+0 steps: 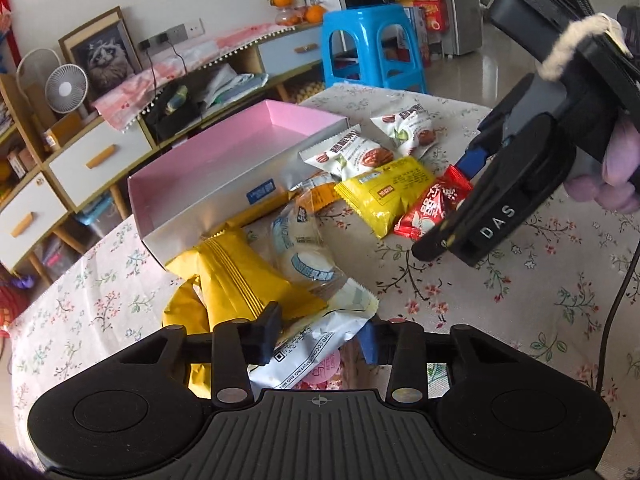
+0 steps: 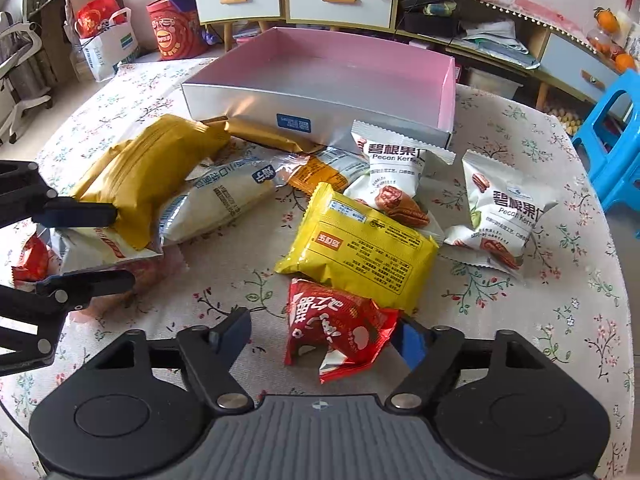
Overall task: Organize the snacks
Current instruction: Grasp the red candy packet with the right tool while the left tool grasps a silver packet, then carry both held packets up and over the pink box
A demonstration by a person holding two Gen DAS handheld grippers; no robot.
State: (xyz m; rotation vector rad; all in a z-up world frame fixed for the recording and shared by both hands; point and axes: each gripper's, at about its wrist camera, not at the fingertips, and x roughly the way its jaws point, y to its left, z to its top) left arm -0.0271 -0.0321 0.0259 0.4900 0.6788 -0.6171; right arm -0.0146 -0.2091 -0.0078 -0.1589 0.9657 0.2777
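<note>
A lived-in home room: floral tablecloth (image 1: pixel 520 280), drawer cabinets (image 2: pixel 340 4), framed cat picture (image 1: pixel 104 56), desk fan (image 1: pixel 66 88), oranges (image 1: pixel 316 12).

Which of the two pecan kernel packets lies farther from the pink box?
The right pecan kernel packet, lying alone on the floral tablecloth. The left pecan kernel packet sits against the pink box, overlapping the yellow packet.

Soft, even daylight fills both views; shadows under the snack packets are faint. Glare shows on the silver box wall (image 2: pixel 256 100) ahead of the right gripper (image 2: pixel 320 334). Fisheye bending curves the edges, with dark vignetted corners; focus is mostly sharp
</note>
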